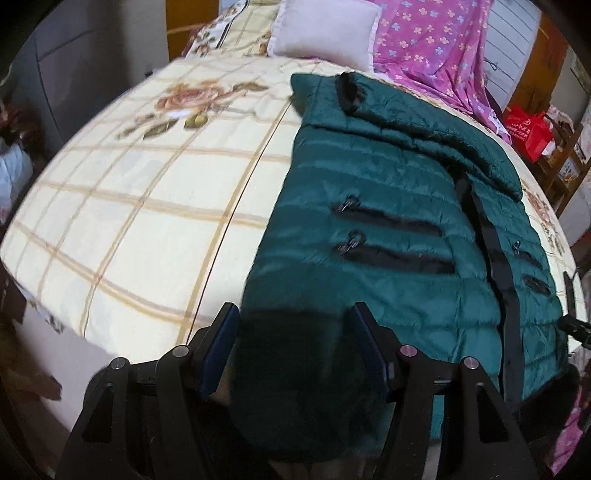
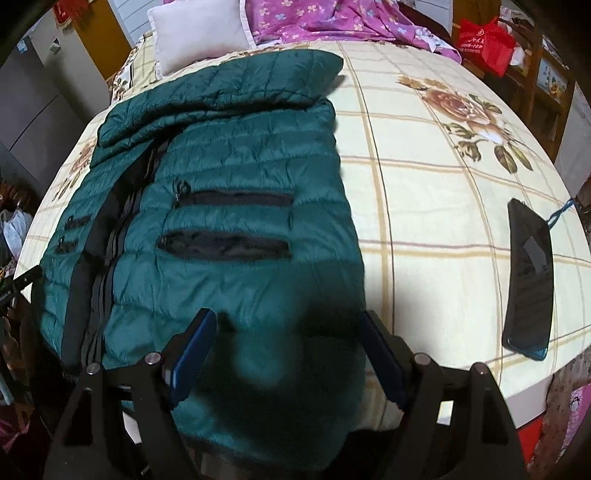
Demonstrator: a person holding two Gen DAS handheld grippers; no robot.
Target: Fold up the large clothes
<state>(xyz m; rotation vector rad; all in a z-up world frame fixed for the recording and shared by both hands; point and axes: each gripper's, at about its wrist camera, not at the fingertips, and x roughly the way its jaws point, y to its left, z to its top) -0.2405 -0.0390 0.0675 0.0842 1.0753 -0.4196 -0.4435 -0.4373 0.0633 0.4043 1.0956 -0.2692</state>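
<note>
1. Far left of the left wrist view, the cream checked bedspread [image 1: 122,206] stretches wide, a printed rose [image 1: 186,98] sitting up near the head of the bed
2. Moving in, here's the left gripper [image 1: 293,341], fingers spread wide apart, blue pads showing, nothing pinched between them; the near hem of the jacket lies in shadow in the gap
3. The green quilted jacket [image 1: 388,229] lies flat on the bedspread, front side up, two black zip pockets stacked on the near panel and the black centre zipper running down just right of them
4. A sleeve [image 1: 417,118] is folded across the top of the jacket, its dark cuff toward the pillow [image 1: 325,31]
5. Behind it, a pink floral sheet [image 1: 436,48] drapes at the head, and a red bag [image 1: 528,131] sits off to the right beyond the bed
6. Over to the right wrist view: the jacket [image 2: 229,229] fills the left half, hem nearest the camera, sleeve doubled over the shoulders
7. The right gripper [image 2: 290,334] is also spread wide, holding nothing, hovering over the jacket's lower right corner
8. Right of that, bare bedspread [image 2: 424,221], another rose print [image 2: 461,107], then a dark phone [image 2: 530,277] lying flat near the edge, well apart from the jacket
</note>
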